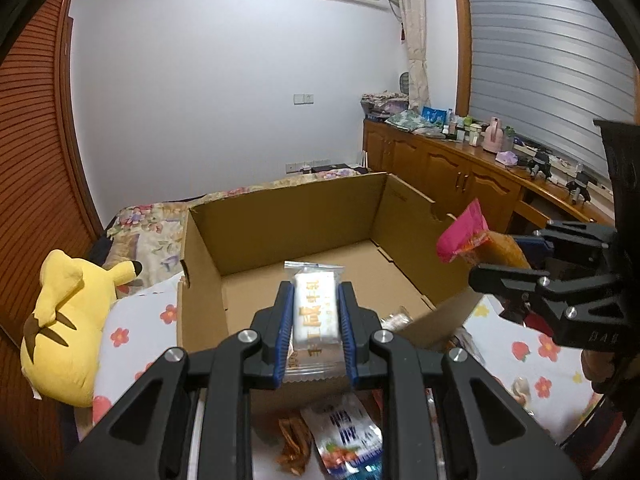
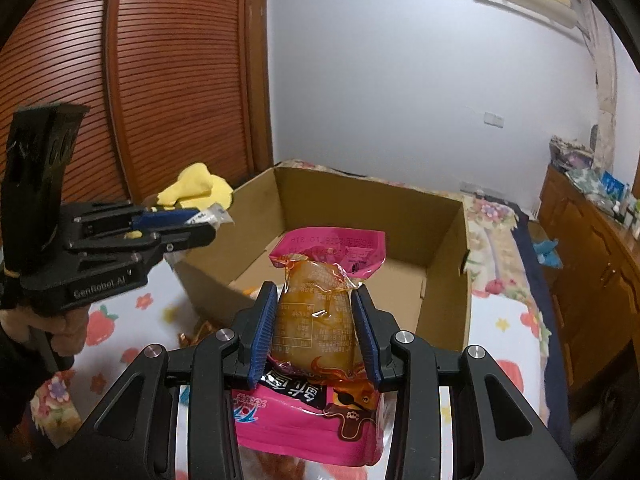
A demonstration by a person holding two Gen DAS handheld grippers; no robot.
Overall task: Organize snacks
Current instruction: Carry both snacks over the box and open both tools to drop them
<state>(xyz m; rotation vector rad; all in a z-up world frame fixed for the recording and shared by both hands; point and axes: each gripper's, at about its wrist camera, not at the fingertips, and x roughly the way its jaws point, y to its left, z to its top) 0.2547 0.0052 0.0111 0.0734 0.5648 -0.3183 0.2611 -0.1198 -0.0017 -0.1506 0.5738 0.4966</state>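
We see a flat white crinkly wrapper bar (image 1: 316, 308) pinched in the left gripper (image 1: 314, 320) above the open corrugated cardboard box (image 1: 280, 224). The right gripper (image 2: 316, 328) clamps a glossy pink-and-clear pouch (image 2: 320, 304), bulging, near the box rim over flowered bedding (image 2: 500, 320).

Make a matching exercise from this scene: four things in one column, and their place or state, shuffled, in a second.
1. white snack packet
2. pink snack pouch
3. cardboard box
4. yellow plush toy

A. lying on the bed to the left of the box
B. clamped in the right gripper
C. open-topped, ahead of both grippers
D. clamped in the left gripper

Pairs: 1-D, 2-B, 3-C, 4-A
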